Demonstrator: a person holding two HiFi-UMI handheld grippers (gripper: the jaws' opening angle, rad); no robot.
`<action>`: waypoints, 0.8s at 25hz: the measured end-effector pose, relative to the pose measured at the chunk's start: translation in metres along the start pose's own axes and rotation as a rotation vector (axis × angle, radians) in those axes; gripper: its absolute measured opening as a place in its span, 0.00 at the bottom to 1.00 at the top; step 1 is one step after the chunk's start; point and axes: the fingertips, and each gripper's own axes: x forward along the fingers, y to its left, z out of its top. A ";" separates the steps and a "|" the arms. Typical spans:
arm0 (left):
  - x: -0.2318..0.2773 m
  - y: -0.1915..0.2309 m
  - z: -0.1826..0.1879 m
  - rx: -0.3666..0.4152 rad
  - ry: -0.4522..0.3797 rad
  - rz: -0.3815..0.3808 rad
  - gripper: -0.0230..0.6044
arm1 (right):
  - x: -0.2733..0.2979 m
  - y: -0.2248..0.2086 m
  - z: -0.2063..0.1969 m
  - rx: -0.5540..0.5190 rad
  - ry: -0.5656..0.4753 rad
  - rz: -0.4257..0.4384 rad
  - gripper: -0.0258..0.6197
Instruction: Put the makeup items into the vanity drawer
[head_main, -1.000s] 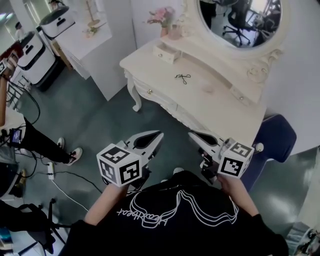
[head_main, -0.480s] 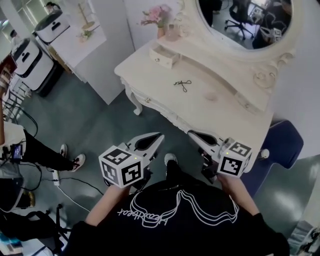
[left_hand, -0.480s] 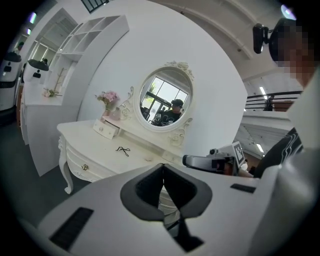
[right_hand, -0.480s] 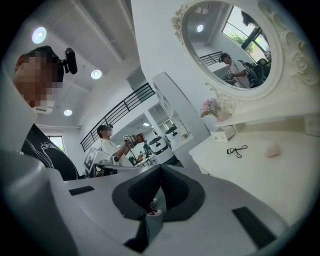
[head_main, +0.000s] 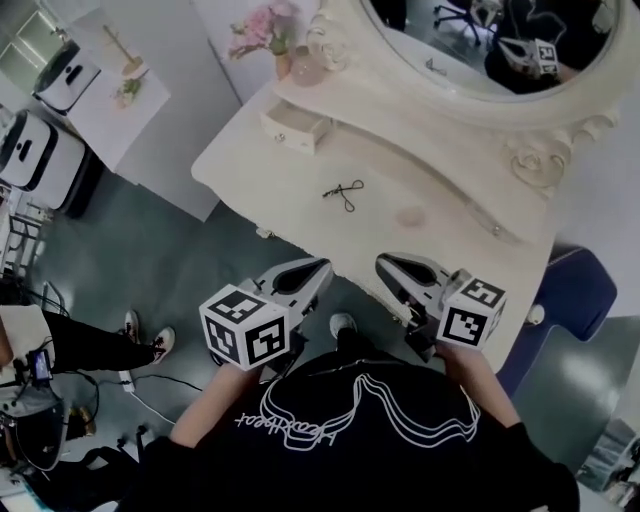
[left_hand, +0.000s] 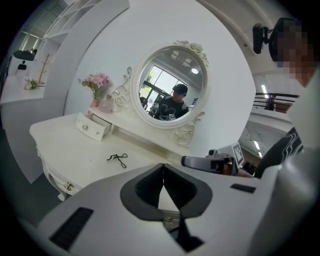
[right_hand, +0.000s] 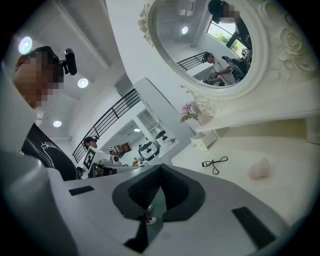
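A black eyelash curler (head_main: 343, 192) lies in the middle of the white vanity top (head_main: 250, 175). A pale pink makeup sponge (head_main: 410, 216) sits to its right. A small drawer (head_main: 293, 127) under the mirror shelf stands pulled partly out at the back left. My left gripper (head_main: 322, 268) is shut and empty, held over the floor just short of the table's front edge. My right gripper (head_main: 383, 262) is also shut and empty, its tips over that front edge. In the left gripper view, the curler (left_hand: 118, 159) and drawer (left_hand: 92, 129) lie ahead to the left. The right gripper view shows the curler (right_hand: 215, 163) and sponge (right_hand: 260, 169) ahead to the right.
An oval mirror (head_main: 500, 40) in a carved frame backs the vanity. Pink flowers in a vase (head_main: 262, 30) stand at the back left corner. A blue stool (head_main: 575, 290) is to the right. A person's legs (head_main: 100, 345) and cables are on the floor at left.
The vanity has come closer and lower in the head view. Both grippers now reach its front edge, still shut and side by side.
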 end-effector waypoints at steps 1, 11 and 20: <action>0.008 0.002 0.004 0.005 0.006 -0.004 0.04 | 0.001 -0.009 0.004 0.004 -0.006 -0.001 0.05; 0.059 0.020 0.034 0.109 0.049 0.017 0.04 | 0.001 -0.074 0.032 0.038 -0.064 -0.043 0.11; 0.076 0.049 0.043 0.171 0.073 0.042 0.16 | -0.009 -0.084 0.026 0.043 -0.059 -0.078 0.13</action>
